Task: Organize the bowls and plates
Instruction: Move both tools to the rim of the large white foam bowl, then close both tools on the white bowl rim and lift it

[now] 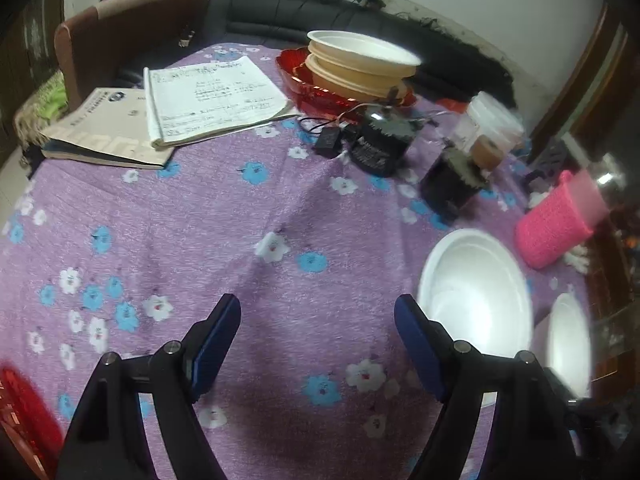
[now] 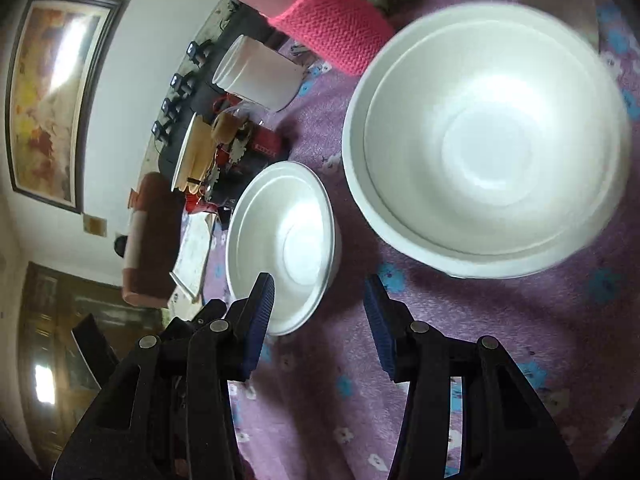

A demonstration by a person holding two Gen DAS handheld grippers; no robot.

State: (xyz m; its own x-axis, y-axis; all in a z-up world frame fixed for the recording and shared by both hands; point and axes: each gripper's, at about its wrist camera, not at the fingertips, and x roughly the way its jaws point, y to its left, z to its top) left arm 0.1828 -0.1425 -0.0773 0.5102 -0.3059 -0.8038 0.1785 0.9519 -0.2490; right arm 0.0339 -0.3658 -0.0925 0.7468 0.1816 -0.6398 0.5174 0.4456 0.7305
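Two wrist views cover one worktop [image 1: 192, 240] draped in a purple cloth with blue and white flowers. Largest in the right wrist view is a white foam bowl [image 2: 486, 140], apparently two nested, standing upright on the cloth ahead and to the right of the right tool [image 2: 320, 304]; the left wrist view shows only a sliver of it at its right edge [image 1: 570, 344]. A smaller white bowl [image 2: 282, 246] lies just ahead of the right tool's left finger, whose tip overlaps its near rim in the picture; whether they touch cannot be told. The same bowl sits just beside the left tool's right finger in the left wrist view [image 1: 476, 292]. Only the left wrist view shows clearly the far stack of cream bowls [image 1: 360, 64] resting in a red dish [image 1: 296, 80], two open notebooks [image 1: 208, 96] at far left, and a black power adapter [image 1: 380, 144]; the right wrist view gives the stack edge-on and partly hidden. A pink knitted holder [image 2: 332, 28] and a white plastic cup [image 2: 260, 76] lie beyond the bowls. The left tool [image 1: 318, 320] has its jaws wide apart over bare cloth, holding nothing. The right tool's jaws are partly apart, with only cloth between the pads.
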